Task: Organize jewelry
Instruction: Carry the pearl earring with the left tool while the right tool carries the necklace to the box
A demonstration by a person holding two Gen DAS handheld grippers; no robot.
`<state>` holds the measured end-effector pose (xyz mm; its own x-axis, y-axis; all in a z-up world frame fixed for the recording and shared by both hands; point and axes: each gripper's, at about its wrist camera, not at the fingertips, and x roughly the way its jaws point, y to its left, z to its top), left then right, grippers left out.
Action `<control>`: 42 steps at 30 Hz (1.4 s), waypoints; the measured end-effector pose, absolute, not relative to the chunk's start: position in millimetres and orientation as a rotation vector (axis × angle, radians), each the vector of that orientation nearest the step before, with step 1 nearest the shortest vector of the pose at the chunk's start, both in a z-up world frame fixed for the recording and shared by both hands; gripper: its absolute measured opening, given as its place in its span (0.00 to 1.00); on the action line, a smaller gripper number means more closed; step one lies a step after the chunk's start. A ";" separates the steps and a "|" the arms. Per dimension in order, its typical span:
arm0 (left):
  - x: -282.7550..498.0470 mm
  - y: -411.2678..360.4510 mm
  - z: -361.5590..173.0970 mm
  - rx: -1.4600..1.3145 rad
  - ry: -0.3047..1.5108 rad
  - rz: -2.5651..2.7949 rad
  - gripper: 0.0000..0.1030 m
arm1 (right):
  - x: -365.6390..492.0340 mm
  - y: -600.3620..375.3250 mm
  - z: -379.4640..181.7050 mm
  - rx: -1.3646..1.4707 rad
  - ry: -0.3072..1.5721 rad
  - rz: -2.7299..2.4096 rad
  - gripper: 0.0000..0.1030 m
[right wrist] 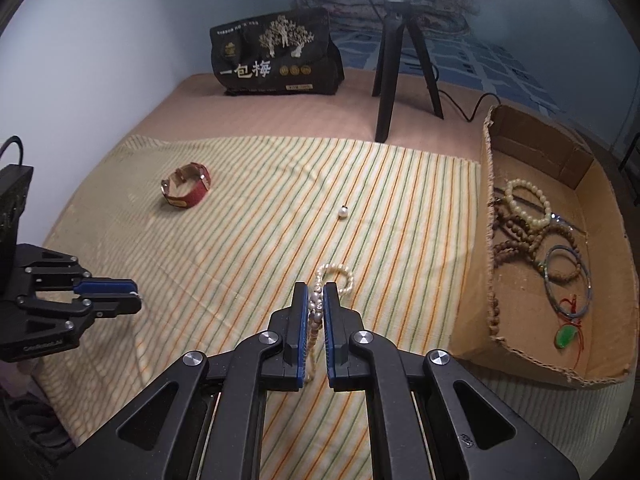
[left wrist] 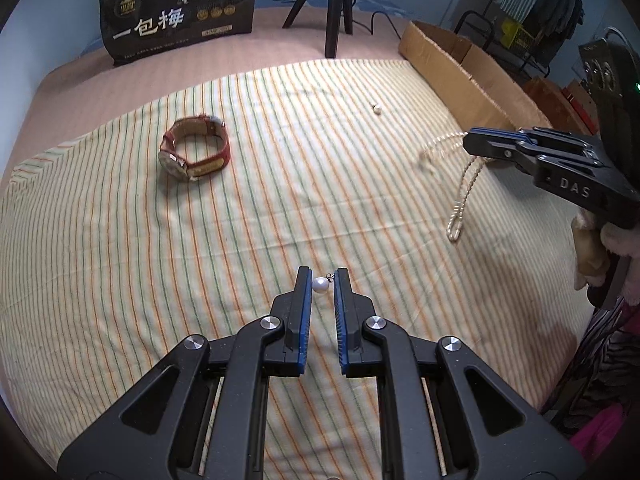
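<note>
Left hand-held gripper (left wrist: 323, 280) is pinching a pearl earring (left wrist: 320, 284); right hand-held gripper (right wrist: 316, 296), marked "DAS", is gripping a pearl necklace (right wrist: 338, 276); the black bag (left wrist: 176, 12) is showing "一包梅".

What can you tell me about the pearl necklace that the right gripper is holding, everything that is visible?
The pearl necklace is a strand of small cream-white, glossy beads, doubled into loops. The right gripper is shut on it, its blue pads pinching the strand. One loop curls out past the fingertips; the rest hangs below the jaws, and in the left wrist view its lowest loop dangles down toward the striped cloth; whether it touches the cloth I cannot tell. It is outside the cardboard box.
</note>
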<state>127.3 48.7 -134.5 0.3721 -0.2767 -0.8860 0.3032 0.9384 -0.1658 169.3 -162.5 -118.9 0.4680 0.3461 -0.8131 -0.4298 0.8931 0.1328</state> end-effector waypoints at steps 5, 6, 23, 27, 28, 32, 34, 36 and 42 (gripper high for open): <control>128.8 43.5 -119.4 0.007 1.092 -0.374 0.09 | 161.3 -173.5 -103.8 -0.082 0.947 0.481 0.06; 129.0 42.4 -116.3 0.003 1.083 -0.373 0.09 | 160.0 -175.0 -101.2 -0.084 0.942 0.481 0.06; 133.2 3.6 -66.0 -0.029 0.954 -0.414 0.09 | 133.6 -204.5 -59.7 -0.070 0.869 0.496 0.06; 132.9 -13.3 -58.9 -0.017 0.939 -0.435 0.09 | 129.1 -219.1 -46.1 -0.061 0.844 0.485 0.06; 132.7 -18.4 -57.7 -0.007 0.936 -0.438 0.09 | 128.5 -222.9 -43.3 -0.058 0.839 0.480 0.06; 134.0 -37.9 -51.1 0.009 0.917 -0.465 0.09 | 127.3 -240.2 -33.6 -0.035 0.817 0.451 0.06; 135.4 -48.4 -46.5 0.015 0.902 -0.480 0.09 | 128.2 -249.8 -29.3 -0.023 0.807 0.435 0.06; 137.2 -57.7 -42.4 0.015 0.890 -0.494 0.09 | 128.6 -259.8 -23.7 -0.009 0.796 0.421 0.06; 145.9 -83.1 -31.4 -0.013 0.856 -0.530 0.09 | 132.4 -285.1 -8.9 0.024 0.757 0.378 0.06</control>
<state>145.9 -83.1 -31.4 0.5344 -0.4501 -0.7154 0.4401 0.8708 -0.2191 132.4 -285.1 -8.9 0.6630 0.3427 -0.6656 -0.3259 0.9325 0.1555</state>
